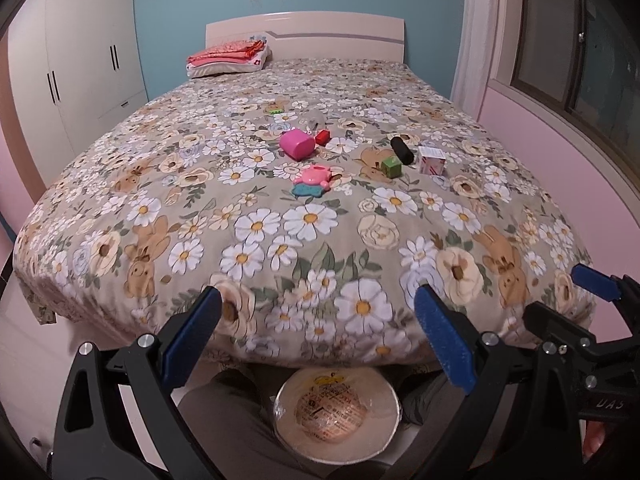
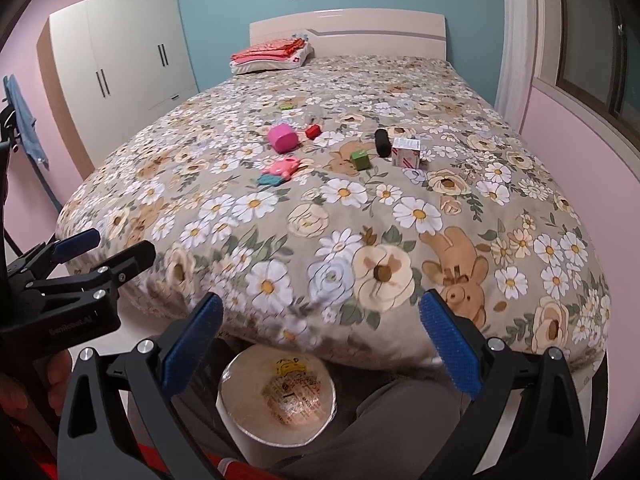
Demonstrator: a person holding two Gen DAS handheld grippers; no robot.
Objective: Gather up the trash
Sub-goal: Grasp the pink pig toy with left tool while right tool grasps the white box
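Observation:
Small items lie mid-bed on the floral cover: a pink cup (image 1: 297, 143) on its side, a red piece (image 1: 322, 136), a pink-and-teal toy (image 1: 313, 180), a green cube (image 1: 391, 167), a black cylinder (image 1: 401, 150), a small white-and-pink carton (image 1: 432, 161) and a green scrap (image 1: 276, 111). They also show in the right wrist view: cup (image 2: 282, 137), carton (image 2: 405, 153), cube (image 2: 359, 159). A round white bowl-like container (image 1: 337, 412) with a printed lid sits below, at the foot of the bed (image 2: 278, 400). My left gripper (image 1: 318, 334) and right gripper (image 2: 320, 340) are open, empty, side by side above it.
The bed (image 1: 120, 184) fills the room's middle. A white wardrobe (image 1: 76, 72) stands left, a window (image 1: 580, 60) and pink wall right. Folded red cloth on a pillow (image 1: 228, 60) lies by the headboard. My grey-trousered legs (image 2: 380, 432) flank the container.

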